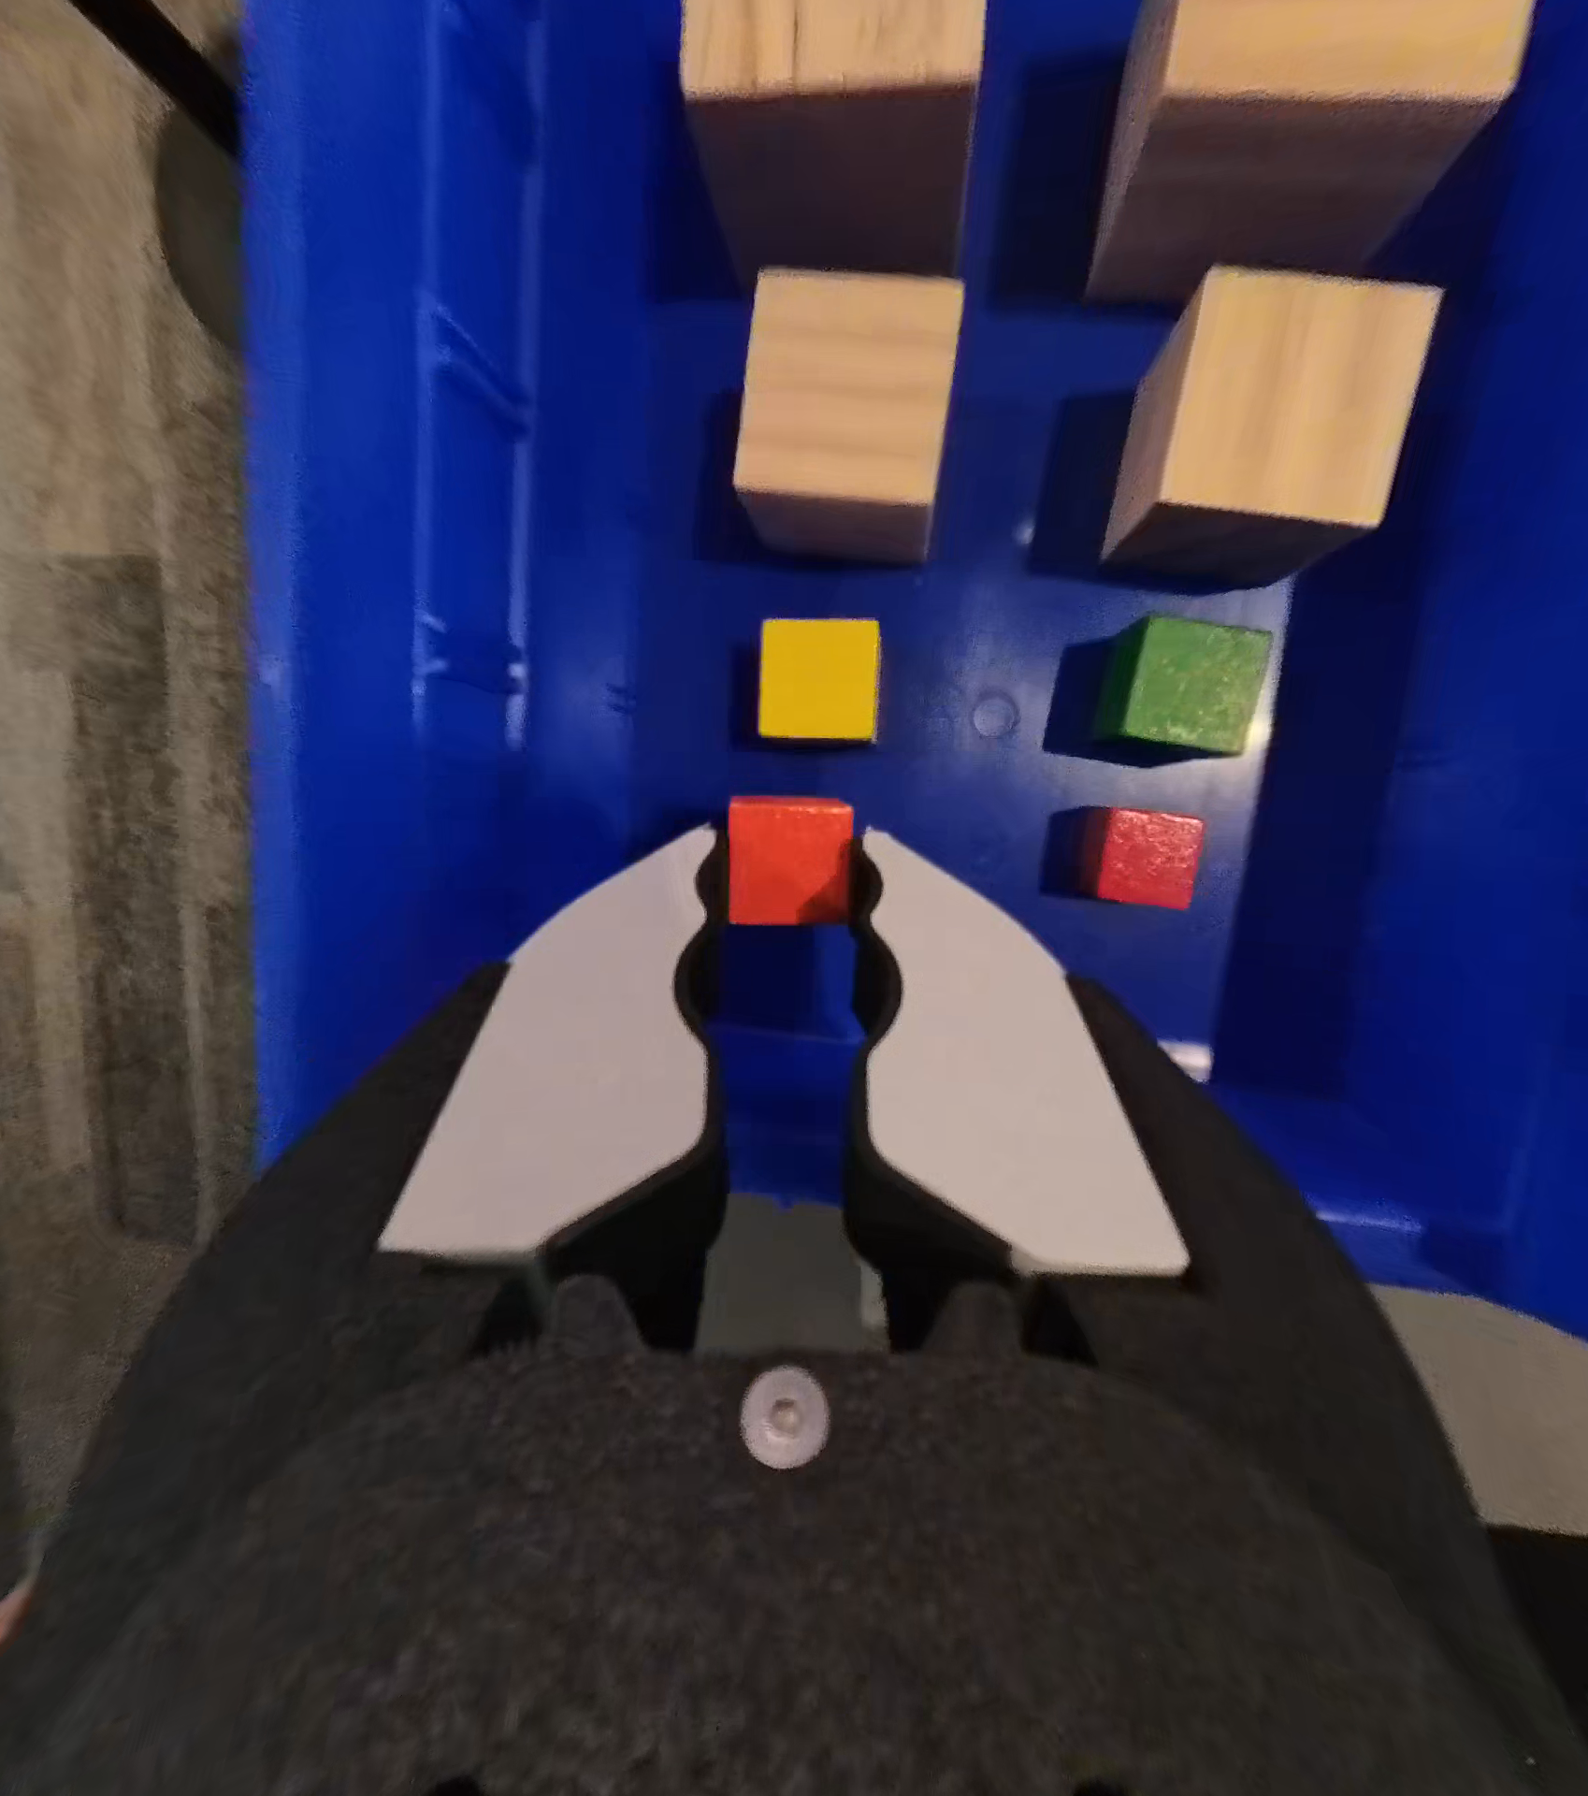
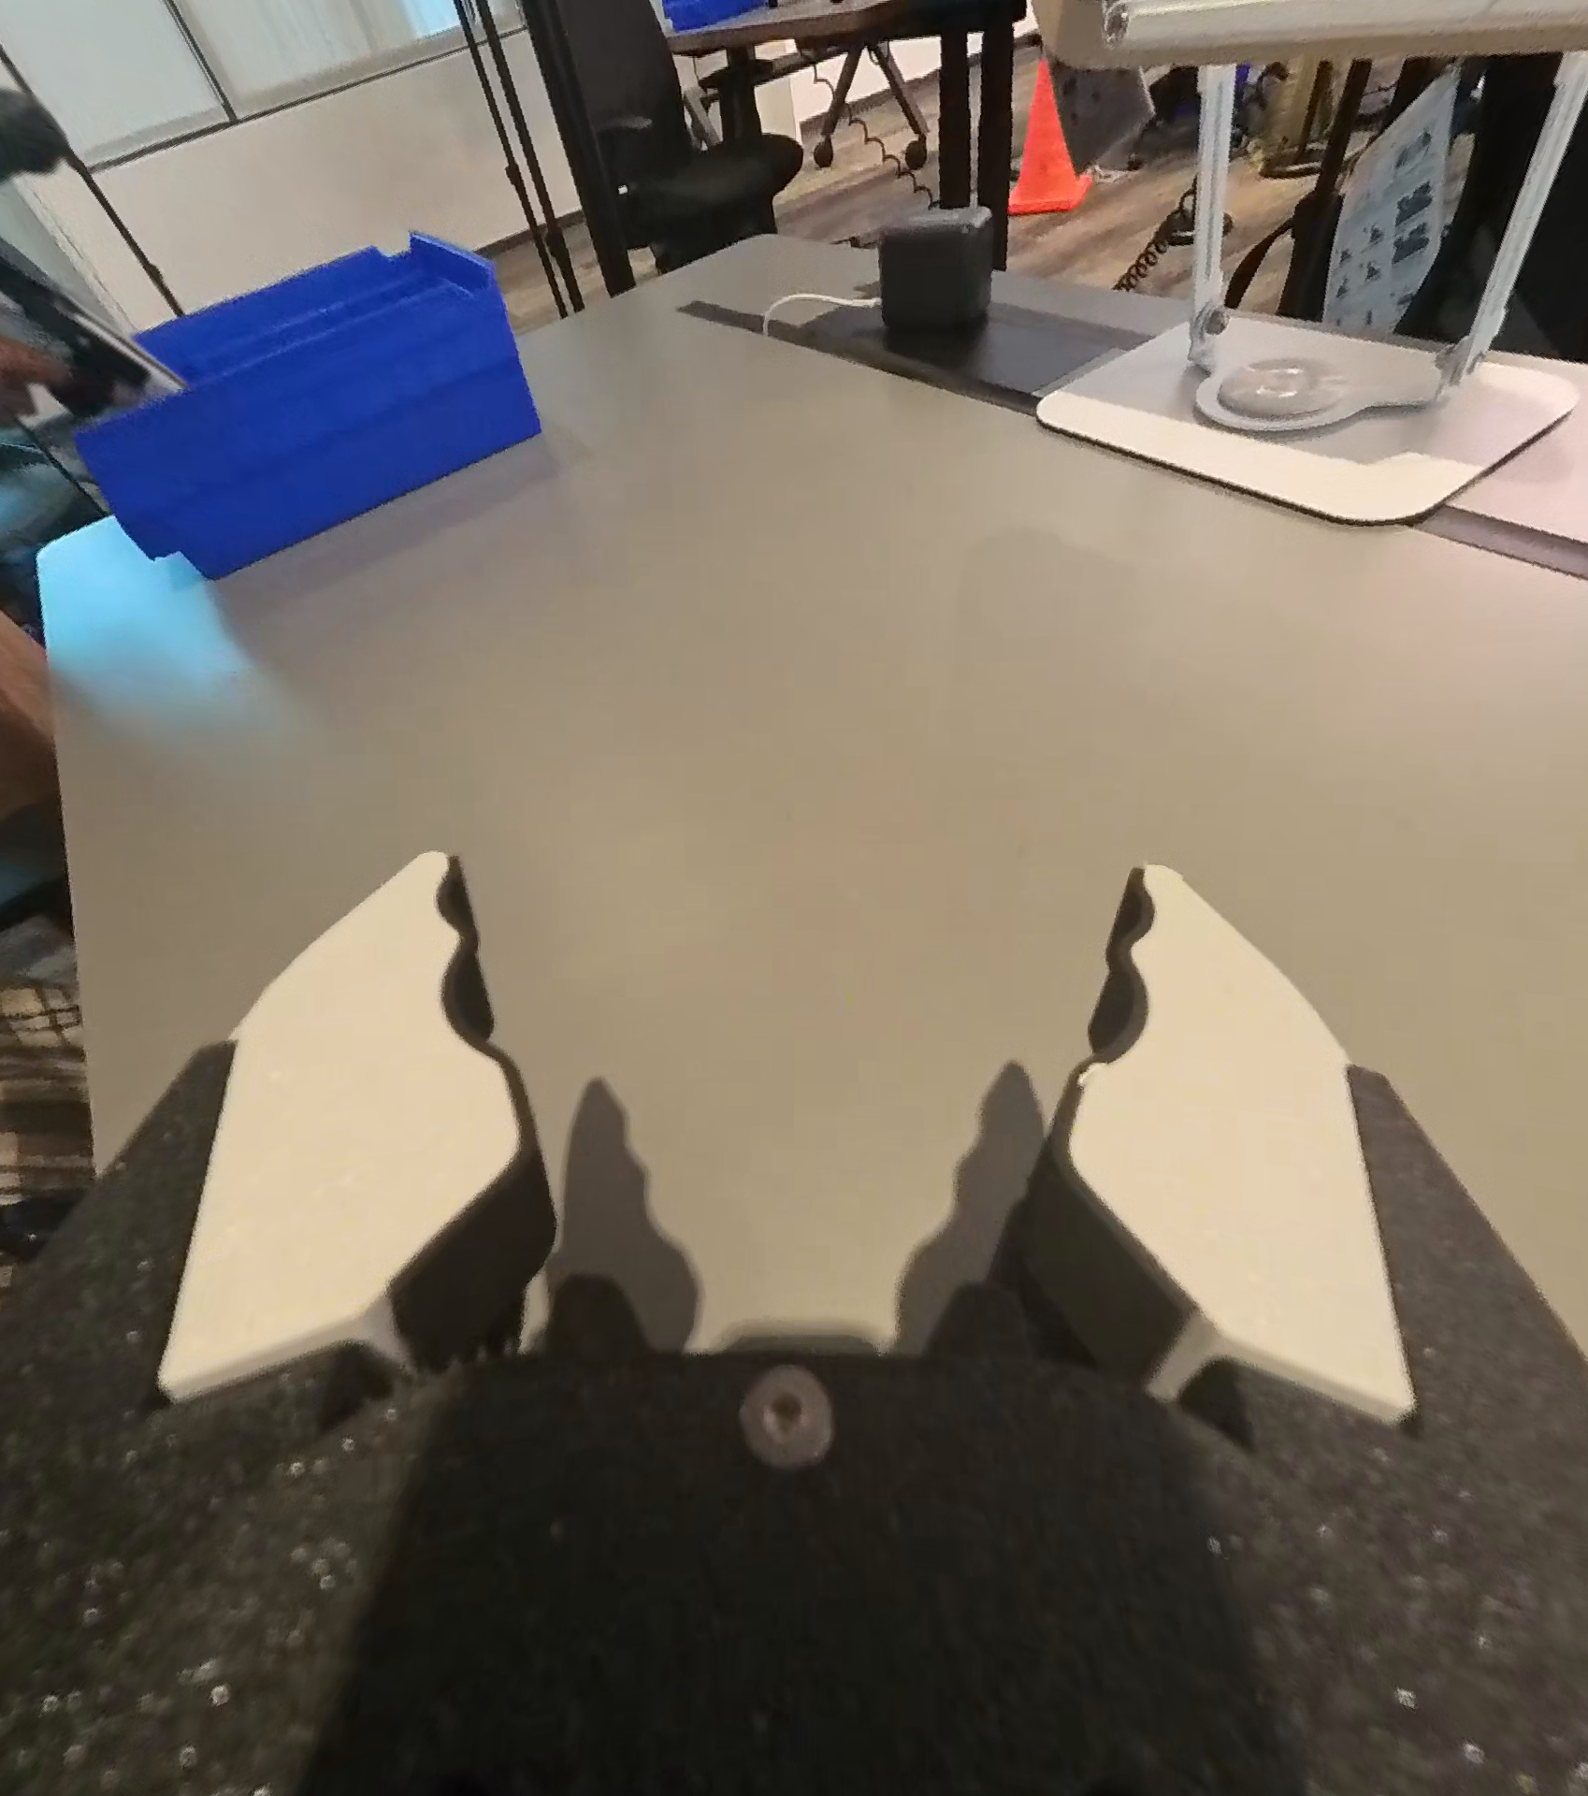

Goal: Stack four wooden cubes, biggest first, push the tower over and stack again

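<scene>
Left claw is inside the blue bin, its fingertips pinching the small orange cube on both sides. Whether that cube rests on the bin floor or is lifted clear cannot be determined.

The bin holds eight cubes in two columns. Left column, near to far: the orange cube, a yellow cube, a medium plain wooden cube, a large plain wooden cube. Right column: a red cube, a green cube, a second medium wooden cube, a second large wooden cube. All stand apart from one another.

Right claw hovers over the grey counter, fingers spread wide, holding nothing.

Progress: judged as not started. No cube stands on the counter and no tower is visible. The cube in the grip is among the smallest, whereas the task calls for the biggest first; all stacking, the push-over and the restack remain.

Clearances: the orange cube sits in the near-left corner region, close to the bin's left wall, with the yellow cube just beyond it. A straight lift appears the safest exit. In the right wrist view the bin stands at the counter's far left corner, near the edge. The centre of the counter offers wide room for building; a white lamp base and a black cube-shaped device occupy the far side.
</scene>
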Available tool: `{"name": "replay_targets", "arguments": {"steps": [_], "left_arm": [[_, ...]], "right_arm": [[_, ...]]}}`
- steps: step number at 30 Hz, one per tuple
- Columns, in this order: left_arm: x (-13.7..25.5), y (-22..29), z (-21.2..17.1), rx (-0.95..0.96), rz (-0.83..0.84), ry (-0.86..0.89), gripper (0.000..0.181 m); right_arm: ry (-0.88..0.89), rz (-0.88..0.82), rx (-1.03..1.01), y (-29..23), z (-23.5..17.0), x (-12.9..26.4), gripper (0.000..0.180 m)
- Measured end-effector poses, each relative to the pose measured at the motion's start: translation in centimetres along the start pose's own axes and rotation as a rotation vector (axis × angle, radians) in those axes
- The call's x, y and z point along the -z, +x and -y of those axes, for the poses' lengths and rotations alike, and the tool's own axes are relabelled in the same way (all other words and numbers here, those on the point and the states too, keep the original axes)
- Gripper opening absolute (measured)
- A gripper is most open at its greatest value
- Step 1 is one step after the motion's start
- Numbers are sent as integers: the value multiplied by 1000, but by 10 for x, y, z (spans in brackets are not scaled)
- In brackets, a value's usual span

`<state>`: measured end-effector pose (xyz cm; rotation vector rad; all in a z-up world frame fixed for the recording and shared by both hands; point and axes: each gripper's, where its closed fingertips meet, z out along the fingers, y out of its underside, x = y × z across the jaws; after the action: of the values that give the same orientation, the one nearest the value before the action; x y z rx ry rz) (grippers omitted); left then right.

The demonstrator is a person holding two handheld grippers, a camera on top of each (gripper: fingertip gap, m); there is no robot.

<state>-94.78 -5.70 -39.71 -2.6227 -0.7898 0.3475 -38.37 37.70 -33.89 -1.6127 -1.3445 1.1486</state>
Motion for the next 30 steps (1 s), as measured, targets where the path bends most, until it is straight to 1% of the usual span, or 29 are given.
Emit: {"name": "replay_targets", "arguments": {"steps": [1,5,10,30], "left_arm": [[-6,1,-4,8,-21,-24,23],[-17,1,-11,22,-37,-65,23],[-18,2,-12,34,-52,-85,23],[-28,6,-23,27,-45,-305,23]], "right_arm": [[0,-3,0,0,0,1,121],[-1,-19,-8,4,-1,8,121],[0,-24,-14,6,-2,9,121],[6,-30,-12,6,-2,13,121]]}}
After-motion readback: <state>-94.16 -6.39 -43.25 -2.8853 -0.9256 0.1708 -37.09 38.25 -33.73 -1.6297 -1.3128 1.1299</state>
